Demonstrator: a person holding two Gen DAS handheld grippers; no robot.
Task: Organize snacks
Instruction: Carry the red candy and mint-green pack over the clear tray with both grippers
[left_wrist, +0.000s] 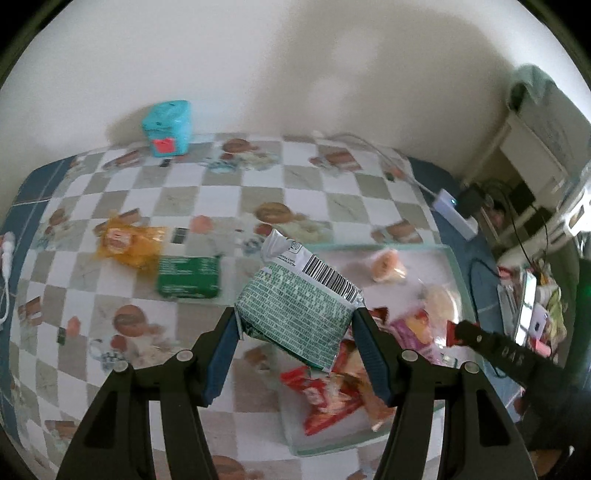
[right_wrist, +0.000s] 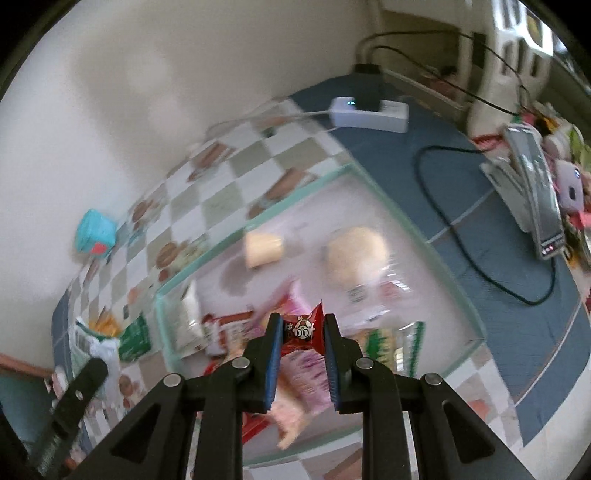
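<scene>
My left gripper (left_wrist: 295, 325) is shut on a green and white snack bag (left_wrist: 299, 314) with a barcode, held in the air over the left rim of a clear tray (left_wrist: 452, 266). In the right wrist view my right gripper (right_wrist: 301, 332) is shut on a small red candy packet (right_wrist: 301, 330), above the tray (right_wrist: 255, 221). The tray holds red wrappers (left_wrist: 325, 398), a pink packet (right_wrist: 310, 373), two pale buns (right_wrist: 356, 254) and a green packet (right_wrist: 391, 343). On the checked tablecloth lie an orange snack bag (left_wrist: 129, 245) and a dark green packet (left_wrist: 188, 277).
A teal box (left_wrist: 168, 127) stands by the wall at the back. A white power strip (right_wrist: 369, 112) with cables lies on the blue table border (right_wrist: 436, 155). Cluttered items (right_wrist: 535, 192) sit at the far right edge.
</scene>
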